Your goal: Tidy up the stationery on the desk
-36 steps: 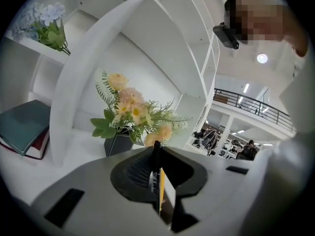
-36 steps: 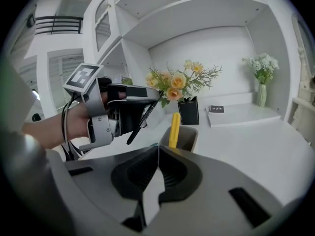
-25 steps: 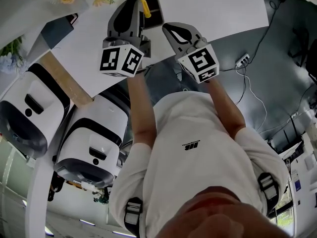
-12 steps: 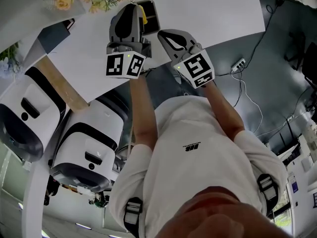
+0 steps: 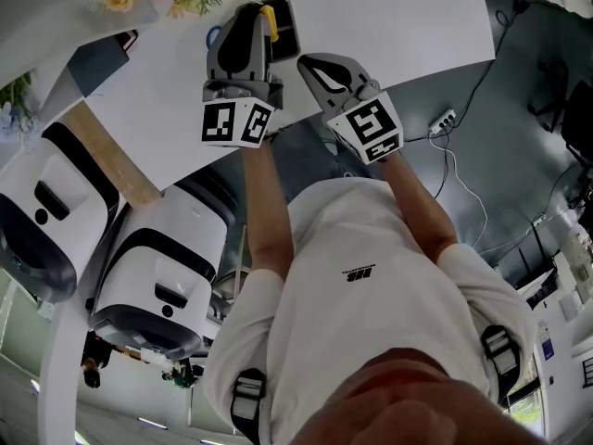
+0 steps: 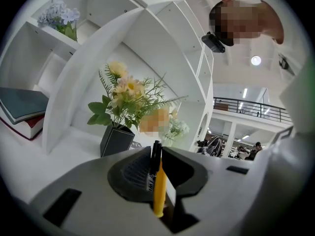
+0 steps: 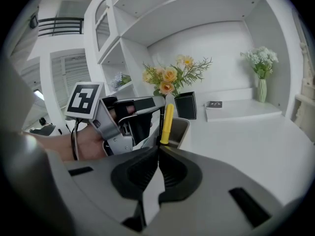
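My left gripper (image 6: 158,154) is shut on a yellow pen (image 6: 158,188) and a black marker (image 6: 153,163), both held upright between its jaws. In the head view the left gripper (image 5: 248,15) hovers over the white desk (image 5: 389,17), with the yellow pen (image 5: 271,20) beside a dark pen holder (image 5: 287,28). The right gripper view shows the yellow pen (image 7: 167,124) standing just over the grey pen holder (image 7: 179,130). My right gripper (image 7: 158,152) is shut with nothing between its jaws, just right of the left one, near the desk's front edge (image 5: 313,61).
A black vase of yellow flowers (image 7: 185,105) stands behind the holder. A dark notebook (image 7: 214,104) and a white vase (image 7: 261,90) sit further right. Books (image 6: 20,108) lie on a shelf. White machines (image 5: 157,276) stand left of the person. A power strip (image 5: 441,119) lies on the floor.
Both grippers have shifted slightly away from the person, over the desk. The left gripper has kept its hold on the pens and sits closer to the pen holder.
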Motion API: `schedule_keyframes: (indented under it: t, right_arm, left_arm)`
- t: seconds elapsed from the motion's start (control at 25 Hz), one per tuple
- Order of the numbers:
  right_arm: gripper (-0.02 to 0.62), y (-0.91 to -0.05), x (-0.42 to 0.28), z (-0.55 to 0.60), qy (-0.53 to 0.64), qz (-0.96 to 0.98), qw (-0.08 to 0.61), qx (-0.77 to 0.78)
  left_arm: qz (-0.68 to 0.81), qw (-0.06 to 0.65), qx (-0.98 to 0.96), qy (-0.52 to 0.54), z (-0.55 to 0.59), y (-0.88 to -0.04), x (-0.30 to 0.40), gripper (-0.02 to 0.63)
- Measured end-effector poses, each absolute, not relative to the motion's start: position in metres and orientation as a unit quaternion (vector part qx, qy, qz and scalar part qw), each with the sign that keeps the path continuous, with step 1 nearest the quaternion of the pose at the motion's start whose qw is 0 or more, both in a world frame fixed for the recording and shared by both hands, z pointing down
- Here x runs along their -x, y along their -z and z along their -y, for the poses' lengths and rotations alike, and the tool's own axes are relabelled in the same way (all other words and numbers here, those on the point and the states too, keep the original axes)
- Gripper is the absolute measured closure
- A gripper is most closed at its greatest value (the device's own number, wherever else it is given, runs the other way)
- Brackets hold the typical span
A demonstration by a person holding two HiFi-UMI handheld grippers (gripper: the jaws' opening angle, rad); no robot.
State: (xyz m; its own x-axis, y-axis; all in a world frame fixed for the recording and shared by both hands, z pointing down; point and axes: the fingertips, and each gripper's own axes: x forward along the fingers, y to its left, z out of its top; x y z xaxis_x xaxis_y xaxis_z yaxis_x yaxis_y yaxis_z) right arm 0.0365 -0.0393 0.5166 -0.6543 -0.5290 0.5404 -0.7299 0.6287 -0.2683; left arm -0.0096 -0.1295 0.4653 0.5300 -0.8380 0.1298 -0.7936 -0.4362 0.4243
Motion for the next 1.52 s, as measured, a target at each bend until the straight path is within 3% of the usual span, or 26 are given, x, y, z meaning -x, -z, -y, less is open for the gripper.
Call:
schedule_keyframes:
  t: [0.8,1.52]
  right_arm:
    - [0.597,-0.502,-0.005,0.048,-0.230,0.884,0.203,-0.352]
    - [0.597,-0.512,0.029,0.045,-0.235,0.887,0.216,-0.335]
  left_arm:
    - [0.496,0.204,-0.844,-0.027,0.114,-0.461,0.046,0.606]
    - [0.508,0.253,-0.808,-0.161,0.107,-0.543,0.091,0.606]
